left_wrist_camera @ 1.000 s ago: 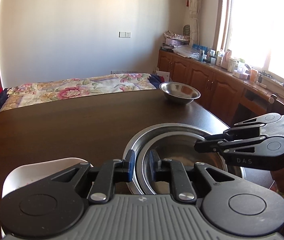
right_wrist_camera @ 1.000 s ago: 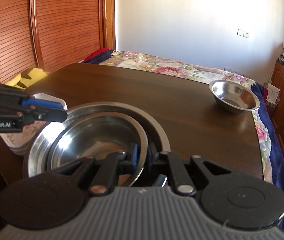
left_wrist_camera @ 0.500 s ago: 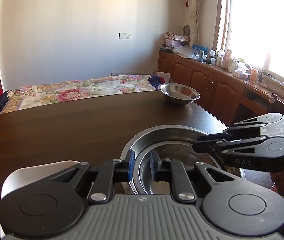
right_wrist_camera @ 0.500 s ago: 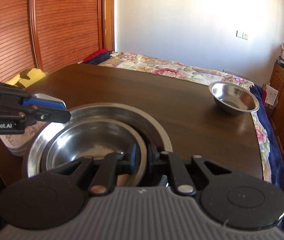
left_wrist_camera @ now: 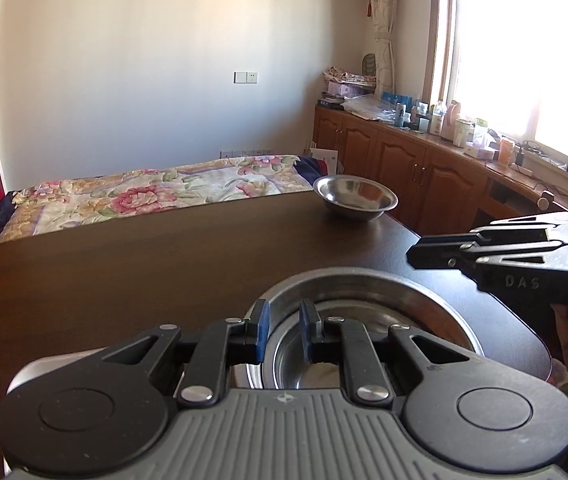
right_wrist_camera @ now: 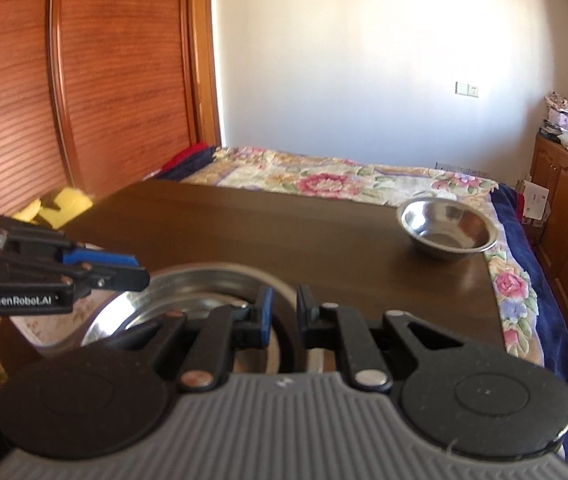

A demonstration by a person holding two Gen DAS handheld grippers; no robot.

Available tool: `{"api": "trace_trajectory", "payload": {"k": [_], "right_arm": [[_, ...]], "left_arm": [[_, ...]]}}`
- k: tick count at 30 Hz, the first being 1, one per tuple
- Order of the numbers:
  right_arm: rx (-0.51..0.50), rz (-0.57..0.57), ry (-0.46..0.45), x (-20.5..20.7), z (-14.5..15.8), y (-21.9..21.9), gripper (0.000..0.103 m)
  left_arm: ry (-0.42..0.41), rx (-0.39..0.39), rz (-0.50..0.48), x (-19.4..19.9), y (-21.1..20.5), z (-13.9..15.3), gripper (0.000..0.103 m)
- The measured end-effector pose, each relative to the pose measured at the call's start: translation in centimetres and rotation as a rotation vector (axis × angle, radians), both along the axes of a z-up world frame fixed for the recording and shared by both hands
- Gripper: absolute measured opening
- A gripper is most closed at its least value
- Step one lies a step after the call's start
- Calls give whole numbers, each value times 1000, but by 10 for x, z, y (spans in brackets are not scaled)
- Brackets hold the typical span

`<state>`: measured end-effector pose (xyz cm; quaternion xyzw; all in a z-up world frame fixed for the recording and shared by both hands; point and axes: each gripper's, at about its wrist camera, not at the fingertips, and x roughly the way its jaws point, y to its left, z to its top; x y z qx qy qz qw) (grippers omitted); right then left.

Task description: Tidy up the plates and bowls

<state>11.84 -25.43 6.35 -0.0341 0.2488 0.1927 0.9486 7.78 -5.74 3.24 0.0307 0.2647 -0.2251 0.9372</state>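
Observation:
Two nested steel bowls sit at the near edge of the dark wooden table; they also show in the right wrist view. My left gripper hovers over their near-left rim, jaws slightly apart and holding nothing. My right gripper is raised above their right side, jaws slightly apart and empty; it also shows in the left wrist view. A smaller steel bowl stands at the table's far right corner, seen too in the right wrist view.
A white floral dish sits left of the nested bowls. A bed with a floral cover lies beyond the table. Wooden cabinets with clutter run under the window. A wooden wardrobe stands at left.
Both grippers have let go of the inner bowl's rim and lifted up and back. The inner bowl now rests inside the larger one.

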Motion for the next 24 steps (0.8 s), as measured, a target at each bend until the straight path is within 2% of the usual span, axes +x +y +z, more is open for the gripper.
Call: {"api": "trace_trajectory", "payload": {"k": [7,10,15,17,21,23,24], "right_arm": [[60,-69,-67,12,7,-31,14],[80,-89,-81,21,6,-43,14],[85,-111,-97,40,3,-60,14],[89,-123,-100,46,0,-66,14],[103,-138,-98,60,-6,-76,23],[107,-144,-100,66,-7,-80,25],[107,-146,-103,69,-7,-81,27]], "left_arm": [[-22,6,-20,26,-16,15,20],[-36,15,-25,38,-24,23,35],[-51,38,-46,61,-38,33,46],[-55,46,-54,68,-44,36,55],[-66,56,-64,82,-55,40,67],[-73,54,-68,89,-58,41,79],[-77,53,-65,92,-60,41,82]]}}
